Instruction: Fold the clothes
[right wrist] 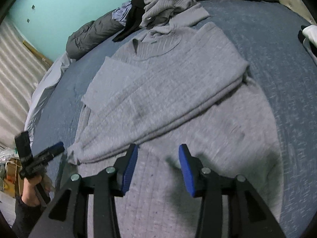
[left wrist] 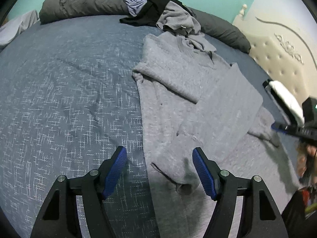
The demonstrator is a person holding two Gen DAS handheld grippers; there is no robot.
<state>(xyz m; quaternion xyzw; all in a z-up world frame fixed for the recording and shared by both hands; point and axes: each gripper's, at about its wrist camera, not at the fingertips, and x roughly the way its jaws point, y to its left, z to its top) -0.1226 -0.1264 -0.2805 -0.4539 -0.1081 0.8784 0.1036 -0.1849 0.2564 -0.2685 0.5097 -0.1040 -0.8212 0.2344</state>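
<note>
My left gripper point(left wrist: 159, 159) hangs over the bed with its blue pads spread wide and nothing between them; one pad is above the blue patterned bedspread point(left wrist: 65, 91), the other above the near edge of the grey sweater point(left wrist: 178, 91). My right gripper point(right wrist: 158, 157) is parted about halfway, empty too, poised over the sweater's lower body. The sweater lies flat across the bedspread, and both sleeves point(right wrist: 138, 91) are folded in across the chest, one lying on top of the other. Beyond the collar sits a heap of unfolded clothes point(left wrist: 158, 13), grey, black and lilac, resting against a rolled dark grey duvet point(left wrist: 79, 2). A cream tufted headboard point(left wrist: 277, 55) is off to the side.
</note>
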